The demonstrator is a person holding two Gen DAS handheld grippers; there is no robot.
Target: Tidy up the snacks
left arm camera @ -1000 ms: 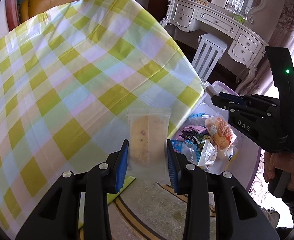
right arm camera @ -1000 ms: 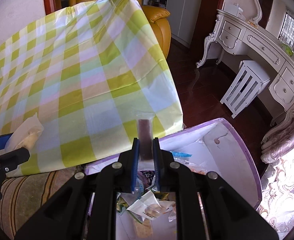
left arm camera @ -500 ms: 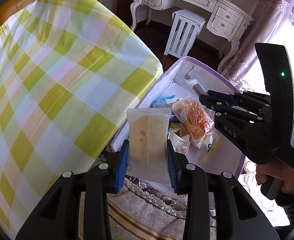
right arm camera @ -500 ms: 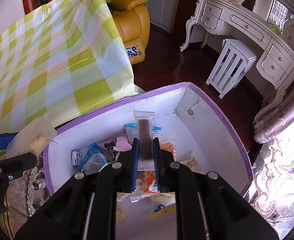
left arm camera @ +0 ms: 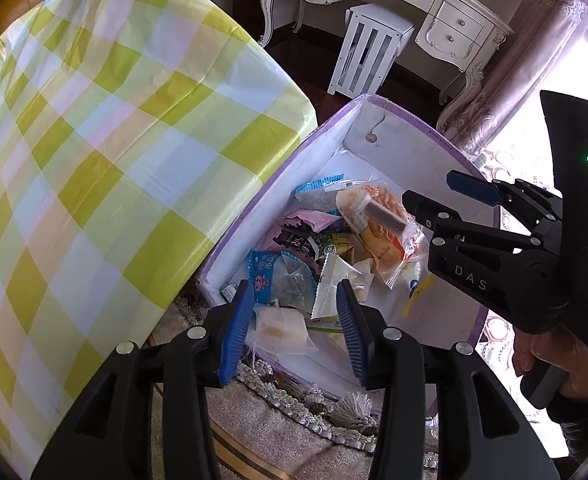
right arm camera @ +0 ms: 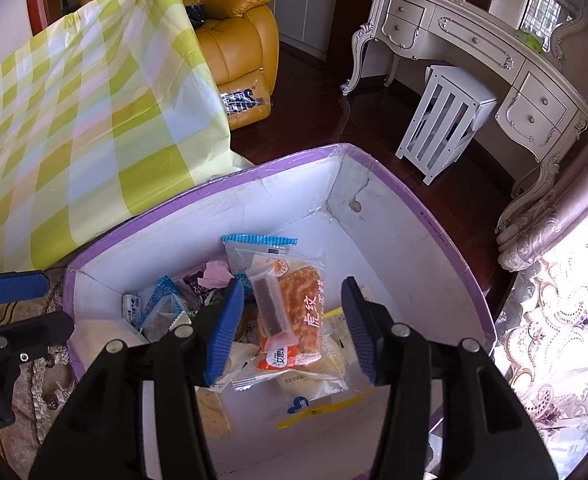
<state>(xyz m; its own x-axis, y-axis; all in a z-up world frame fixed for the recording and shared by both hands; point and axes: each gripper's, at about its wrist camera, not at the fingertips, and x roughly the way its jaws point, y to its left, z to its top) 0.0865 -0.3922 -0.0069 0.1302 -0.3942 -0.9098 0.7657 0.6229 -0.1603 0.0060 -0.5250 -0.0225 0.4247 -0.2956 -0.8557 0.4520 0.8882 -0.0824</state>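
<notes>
Both the left tongs [left arm camera: 294, 320] and right tongs [right arm camera: 290, 324] are opening, gripping nothing. Wrapped snacks [right arm camera: 290, 312] lie heaped in the purple-rimmed white cardboard box [right arm camera: 394, 240]; the checked desk [left arm camera: 94, 140] at ten o'clock looks bare, so sorting seems nearly finished.

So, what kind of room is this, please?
Most likely a room in a home, perhaps a bedroom or sitting room: an ornate white dressing table with a stool, a yellow leather armchair, and lace curtains by the window.
</notes>
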